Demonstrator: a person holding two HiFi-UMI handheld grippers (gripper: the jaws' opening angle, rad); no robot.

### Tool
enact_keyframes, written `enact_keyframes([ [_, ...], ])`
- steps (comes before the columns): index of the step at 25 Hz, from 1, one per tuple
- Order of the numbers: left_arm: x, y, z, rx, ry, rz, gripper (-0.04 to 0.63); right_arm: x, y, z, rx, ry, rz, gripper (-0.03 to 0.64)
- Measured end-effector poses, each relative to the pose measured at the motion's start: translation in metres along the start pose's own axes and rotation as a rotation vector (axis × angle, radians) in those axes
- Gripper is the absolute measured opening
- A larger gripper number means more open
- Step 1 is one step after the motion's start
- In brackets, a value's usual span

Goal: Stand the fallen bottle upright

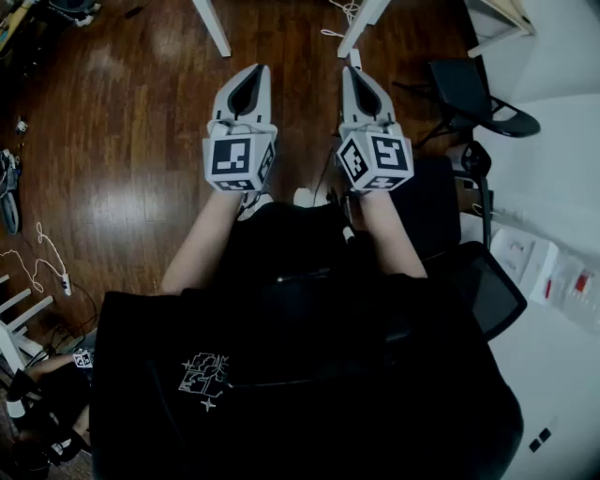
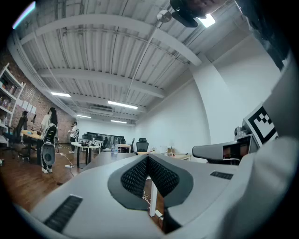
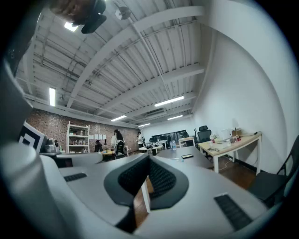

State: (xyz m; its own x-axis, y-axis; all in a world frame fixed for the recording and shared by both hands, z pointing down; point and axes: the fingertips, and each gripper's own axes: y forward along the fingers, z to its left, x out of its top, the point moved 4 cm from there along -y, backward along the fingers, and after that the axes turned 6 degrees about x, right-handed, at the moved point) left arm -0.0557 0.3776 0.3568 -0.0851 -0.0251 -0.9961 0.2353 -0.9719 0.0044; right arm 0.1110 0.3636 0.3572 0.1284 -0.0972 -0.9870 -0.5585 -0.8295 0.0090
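- Two forearms reach forward from a black shirt (image 1: pixel 309 394), each carrying a gripper held level, side by side.
- On the left gripper (image 1: pixel 255 73), the jaws are pressed together at the tips with nothing between them.
- On the right gripper (image 1: pixel 350 73), the jaws also meet tip to tip and are empty.
- Beyond them lies a dark wooden floor (image 1: pixel 122 122), with white table legs (image 1: pixel 212 26) ahead and a black chair (image 1: pixel 478 98) to the right.
- No view shows where the bottle is.

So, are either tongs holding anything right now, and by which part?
Nothing is held: the left tongs and the right tongs are both shut with nothing between them.
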Motion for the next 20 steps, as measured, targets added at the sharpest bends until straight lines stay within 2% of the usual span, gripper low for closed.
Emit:
enact_keyframes([
  [6,-0.003,0.011,-0.007,0.002,0.003,-0.001,-0.002,-0.001,0.004,-0.007,0.018,-0.006,0.008,0.012],
  [20,-0.009,0.046,-0.038,0.052,0.010,0.003,-0.002,-0.004,0.013,-0.057,0.063,0.005,0.029,0.012],
])
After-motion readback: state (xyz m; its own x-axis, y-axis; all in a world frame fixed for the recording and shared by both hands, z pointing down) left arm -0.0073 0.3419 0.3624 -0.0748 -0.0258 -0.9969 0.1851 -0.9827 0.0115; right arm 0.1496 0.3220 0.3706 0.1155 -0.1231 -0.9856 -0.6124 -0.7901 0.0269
